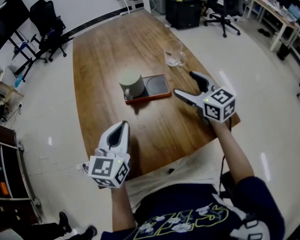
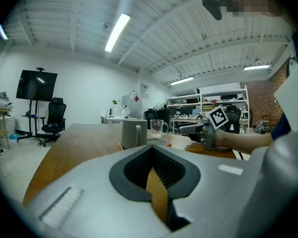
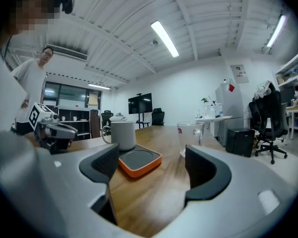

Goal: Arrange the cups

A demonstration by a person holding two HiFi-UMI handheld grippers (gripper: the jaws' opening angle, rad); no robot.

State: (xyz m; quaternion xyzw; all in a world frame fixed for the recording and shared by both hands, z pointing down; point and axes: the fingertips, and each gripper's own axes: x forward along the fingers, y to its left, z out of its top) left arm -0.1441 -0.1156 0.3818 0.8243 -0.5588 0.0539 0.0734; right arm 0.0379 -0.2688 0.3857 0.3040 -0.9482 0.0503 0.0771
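"Head view first — where do the cups stand?"

"There are 2 of them. A grey mug [image 1: 131, 84] sits on the left pad of the orange tray [image 1: 149, 98], with its handle turned toward the near side. The clear glass cup [image 1: 174, 54] stands on the bare table [image 1: 105, 49], beyond the tray's far right corner and apart from it. The tray's right pad [image 1: 157, 85] is empty."

"And the tongs?"

"The right gripper [image 1: 184, 83] hovers just right of the tray with its jaws spread wide. The right gripper view shows only tabletop and the tray's corner in the gap, and neither pad touches anything. The left gripper [image 1: 121, 129] waits by the table's near edge, well back from the tray. Its jaws are pressed together on nothing; the left gripper view shows only a sliver of wood past them."

"So which step is this?"

"My reading is that 1 cup is already placed and the open right gripper is lining up for the glass one. It hasn't reached it."

"What does the next move need?"

"Reach past the tray's right end and bring the jaws to either side of the glass wall. Close firmly but not hard — glass is slick and would likely slip. Then lift it clear and set it on the free pad without bumping the mug, which stands just beside that spot."
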